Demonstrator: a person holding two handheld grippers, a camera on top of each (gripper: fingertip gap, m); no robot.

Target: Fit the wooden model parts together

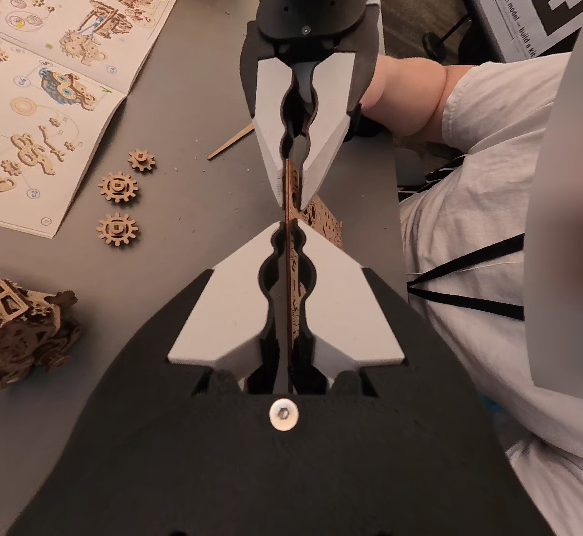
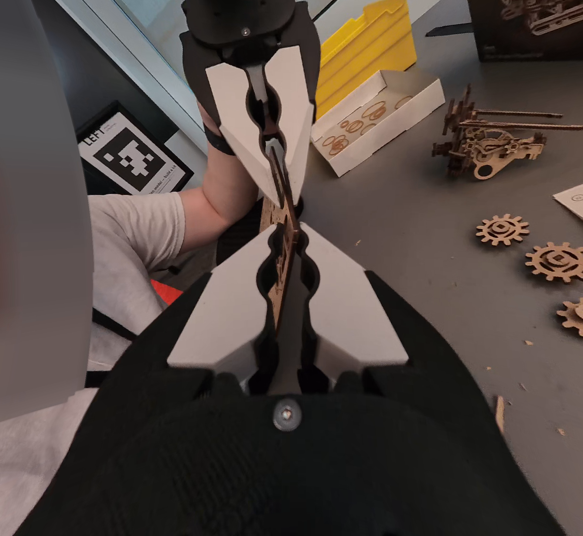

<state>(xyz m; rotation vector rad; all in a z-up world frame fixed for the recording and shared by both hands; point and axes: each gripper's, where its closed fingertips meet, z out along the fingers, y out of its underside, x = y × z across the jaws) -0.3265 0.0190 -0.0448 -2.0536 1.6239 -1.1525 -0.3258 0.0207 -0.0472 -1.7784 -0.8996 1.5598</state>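
A thin, laser-cut wooden sheet (image 1: 326,224) is held edge-on above the grey table (image 1: 195,85), near its edge. My left gripper (image 1: 288,227) is shut on one end of it. My right gripper (image 1: 291,199) faces it tip to tip and is shut on the other end. In the right wrist view the sheet (image 2: 284,265) runs between my right gripper (image 2: 288,229) and my left gripper (image 2: 284,196). Three loose wooden gears (image 1: 118,186) lie on the table to the left. A partly built wooden model (image 1: 28,325) stands at the left edge of the left wrist view.
An open instruction booklet (image 1: 63,79) and a thin wooden stick (image 1: 230,142) lie on the table. A yellow bin (image 2: 369,54), a white box of rings (image 2: 378,120), a wooden assembly (image 2: 485,145) and a black kit box (image 2: 523,7) stand farther off. The person's arm (image 1: 407,95) is close. The grippers are tip to tip, or close to it. The thin wooden stick (image 1: 230,142) is about equally far from each gripper, around 15 centimetres.
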